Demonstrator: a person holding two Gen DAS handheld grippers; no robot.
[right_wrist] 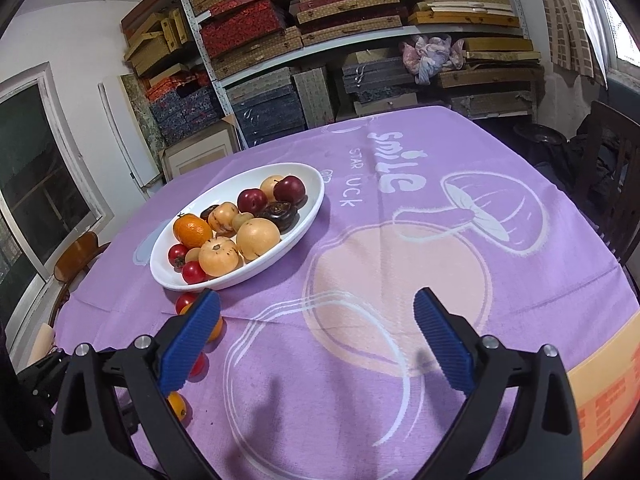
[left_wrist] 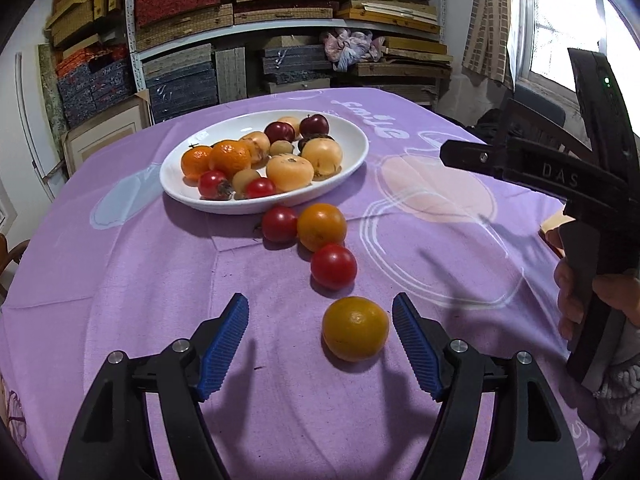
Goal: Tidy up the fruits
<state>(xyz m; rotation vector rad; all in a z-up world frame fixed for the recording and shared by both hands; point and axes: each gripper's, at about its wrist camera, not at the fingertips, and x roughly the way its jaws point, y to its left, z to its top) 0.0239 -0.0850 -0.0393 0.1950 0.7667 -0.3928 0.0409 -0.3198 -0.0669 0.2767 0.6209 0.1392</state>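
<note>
A white oval plate (left_wrist: 240, 206) (right_wrist: 240, 192) on the purple cloth holds oranges, tomatoes, plums and pale yellow fruits. In front of it a loose row runs toward me: a tomato (left_wrist: 279, 224), an orange (left_wrist: 322, 227), a second tomato (left_wrist: 334, 266) and a nearer orange (left_wrist: 355, 328). My left gripper (left_wrist: 320, 300) is open, low over the cloth. The nearer orange lies between its blue pads, close to the right pad (left_wrist: 416, 344) and untouched. My right gripper (right_wrist: 317, 293) is open wide over bare cloth with nothing between its pads. Its left finger (right_wrist: 188, 340) covers part of the loose row.
A hand (left_wrist: 576, 300) holds the right gripper's black body (left_wrist: 560, 178) at the table's right side. Shelves of stacked boxes (right_wrist: 340, 20) stand behind the table. A dark chair (right_wrist: 612, 184) is at the right and a wooden chair (right_wrist: 76, 256) at the left.
</note>
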